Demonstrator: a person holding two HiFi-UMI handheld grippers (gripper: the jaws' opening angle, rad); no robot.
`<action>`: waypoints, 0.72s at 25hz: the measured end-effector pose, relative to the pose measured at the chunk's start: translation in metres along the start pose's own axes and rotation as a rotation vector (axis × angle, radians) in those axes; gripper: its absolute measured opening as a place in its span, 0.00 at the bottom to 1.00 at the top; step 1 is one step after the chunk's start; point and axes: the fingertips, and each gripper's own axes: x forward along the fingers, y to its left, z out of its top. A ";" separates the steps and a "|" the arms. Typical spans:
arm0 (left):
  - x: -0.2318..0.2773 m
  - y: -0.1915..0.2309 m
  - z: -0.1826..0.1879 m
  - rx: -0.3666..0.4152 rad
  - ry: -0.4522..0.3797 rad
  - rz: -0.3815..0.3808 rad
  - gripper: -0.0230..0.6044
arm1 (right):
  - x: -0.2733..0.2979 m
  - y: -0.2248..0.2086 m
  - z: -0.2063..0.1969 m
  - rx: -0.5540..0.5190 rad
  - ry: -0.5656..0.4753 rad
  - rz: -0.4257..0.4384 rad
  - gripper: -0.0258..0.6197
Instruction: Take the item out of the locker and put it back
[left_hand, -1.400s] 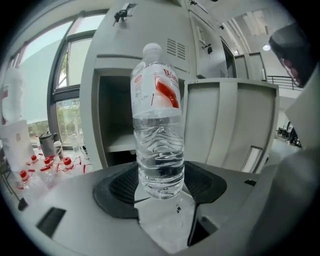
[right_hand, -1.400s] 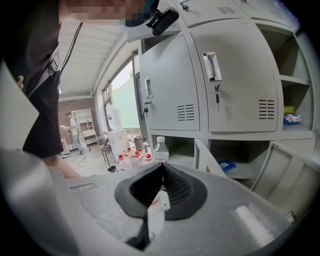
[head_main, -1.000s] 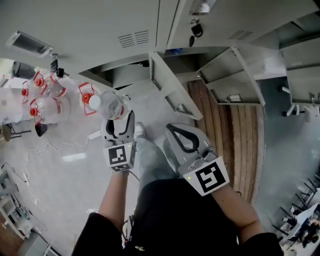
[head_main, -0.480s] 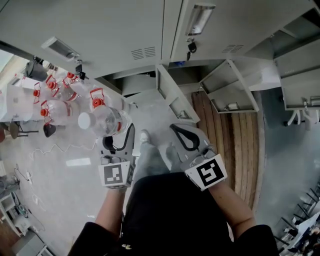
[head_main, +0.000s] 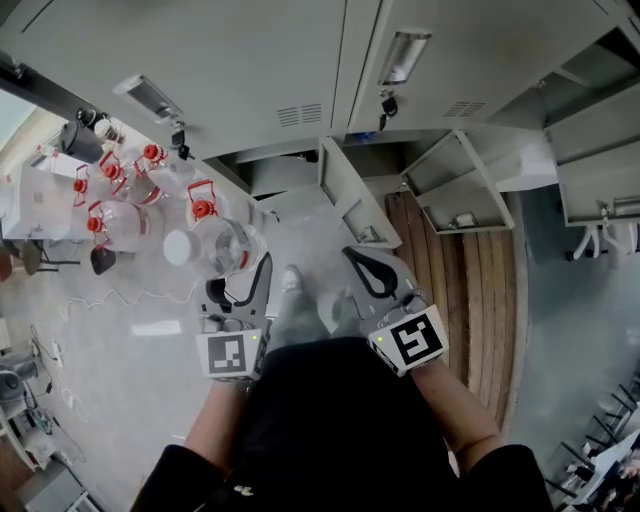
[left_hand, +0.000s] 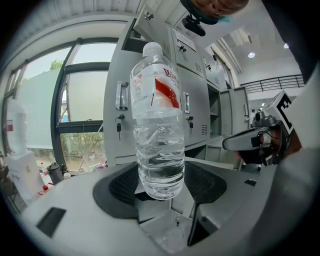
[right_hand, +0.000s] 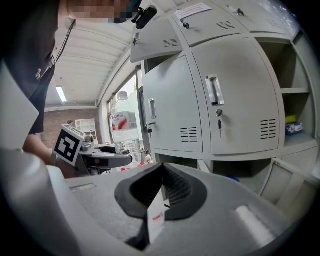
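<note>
A clear water bottle (head_main: 222, 247) with a white cap and red label stands out from my left gripper (head_main: 240, 280), which is shut on its lower part. In the left gripper view the bottle (left_hand: 159, 125) rises upright from between the dark pads (left_hand: 120, 185). My right gripper (head_main: 362, 268) hovers beside it with its jaws shut. In the right gripper view a small white slip with red print (right_hand: 156, 214) shows just below the closed pads (right_hand: 175, 187). Ahead, a grey locker compartment (head_main: 285, 172) stands open, its door (head_main: 350, 200) swung out toward me.
Several large water jugs with red caps (head_main: 110, 195) crowd the floor at the left. A second open locker door (head_main: 462, 185) sits to the right, above a wooden slatted platform (head_main: 470, 270). Closed lockers with keys (right_hand: 220, 112) fill the wall. The person's legs and shoe (head_main: 290, 285) are between the grippers.
The left gripper and bottle have drawn back slightly toward the person's body, away from the open locker. The right gripper keeps almost the same place and stays shut.
</note>
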 end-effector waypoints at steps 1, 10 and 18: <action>0.000 0.001 0.000 -0.003 0.002 -0.003 0.51 | 0.002 0.001 0.001 0.000 0.001 0.001 0.04; 0.016 0.011 -0.031 -0.012 0.047 -0.020 0.51 | 0.008 0.009 -0.003 0.016 0.048 -0.016 0.04; 0.040 0.005 -0.082 -0.007 0.117 -0.093 0.51 | 0.008 0.005 -0.014 0.013 0.083 -0.048 0.04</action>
